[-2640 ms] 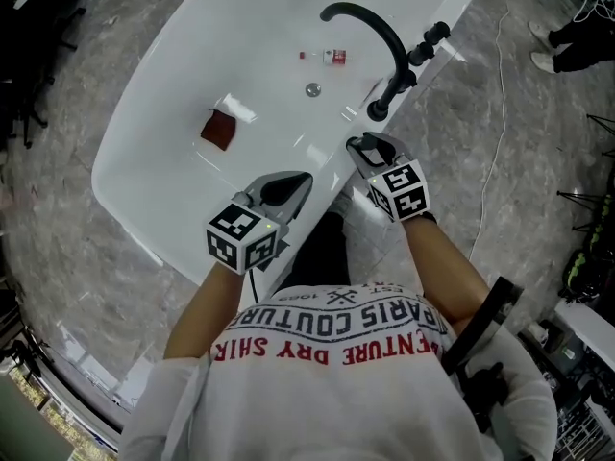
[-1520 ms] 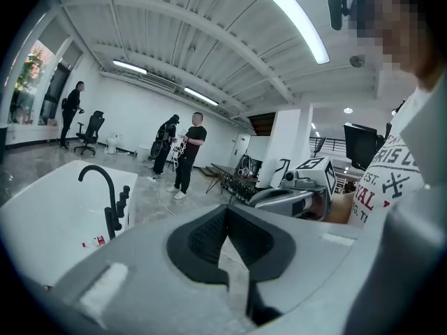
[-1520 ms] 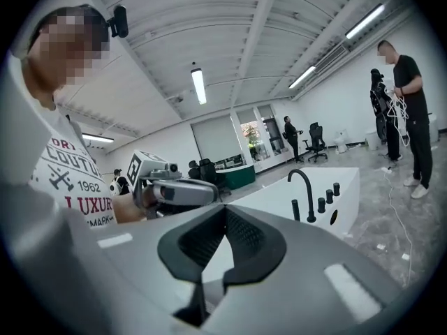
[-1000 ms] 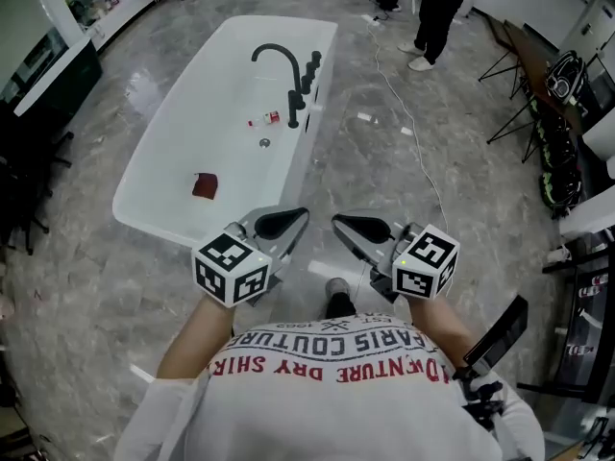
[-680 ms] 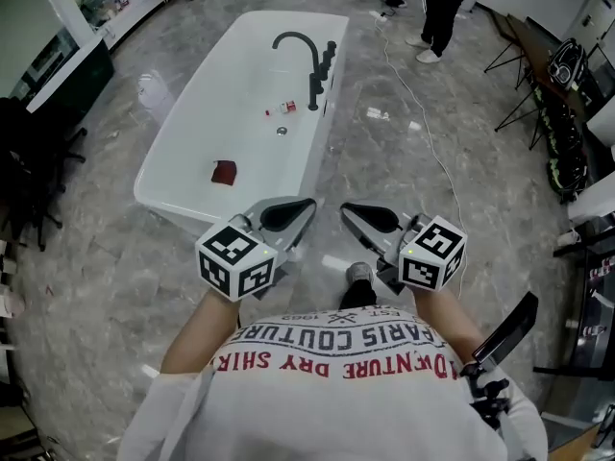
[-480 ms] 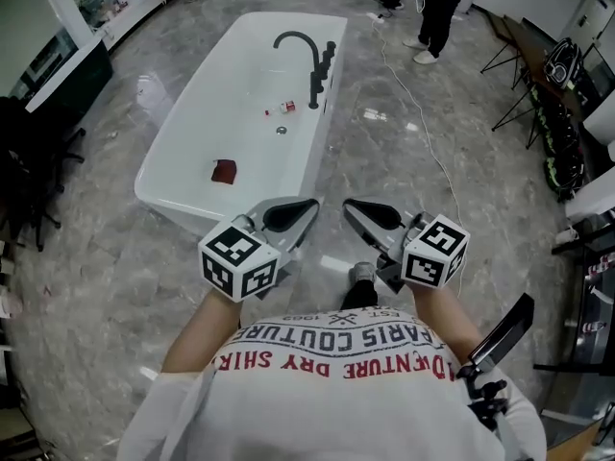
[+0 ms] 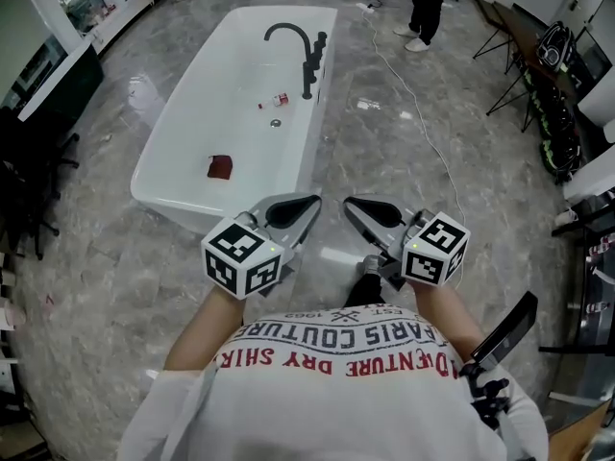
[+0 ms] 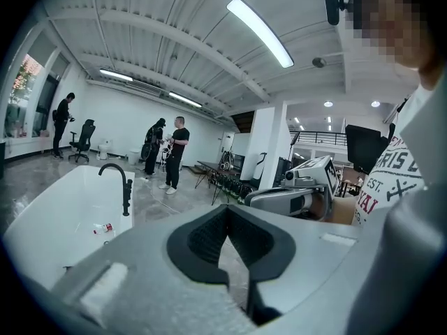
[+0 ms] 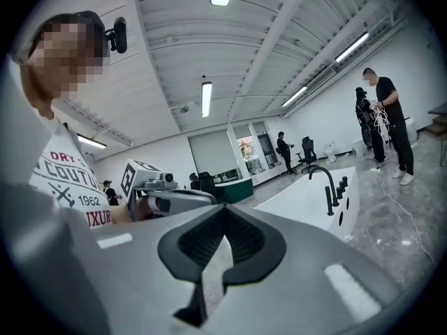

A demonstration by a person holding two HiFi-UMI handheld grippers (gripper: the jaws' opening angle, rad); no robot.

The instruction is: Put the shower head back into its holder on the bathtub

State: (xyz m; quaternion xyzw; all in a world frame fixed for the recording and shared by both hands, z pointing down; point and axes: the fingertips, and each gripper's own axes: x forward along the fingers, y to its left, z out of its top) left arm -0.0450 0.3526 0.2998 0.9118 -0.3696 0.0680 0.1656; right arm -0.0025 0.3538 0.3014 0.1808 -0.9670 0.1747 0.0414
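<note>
The white bathtub (image 7: pixel 183 152) stands on the marble floor ahead of me, well beyond both grippers. Its black arched faucet (image 7: pixel 293 46) rises from the right rim, with short black fittings (image 7: pixel 320 42) beside it; I cannot tell the shower head apart from them at this distance. My left gripper (image 7: pixel 309 203) and right gripper (image 7: pixel 352 204) are held side by side near my chest, both shut and empty. The left gripper view shows the tub (image 8: pixel 49 222), the faucet (image 8: pixel 120 181) and the right gripper (image 8: pixel 293 195). The right gripper view shows the tub (image 9: pixel 307 195) and the faucet (image 9: pixel 323 181).
A red cloth (image 7: pixel 219 166), a small bottle (image 7: pixel 279 99) and the drain (image 7: pixel 275 123) lie in the tub. A white cable (image 7: pixel 415 113) runs across the floor on the right. A person (image 7: pixel 421 3) stands beyond the tub. Black stands (image 7: pixel 538 75) line the right side.
I have stepped back from the tub: both grippers left its right rim and the tub now lies farther off. Over the last half second little has shifted. Both grippers stay shut.
</note>
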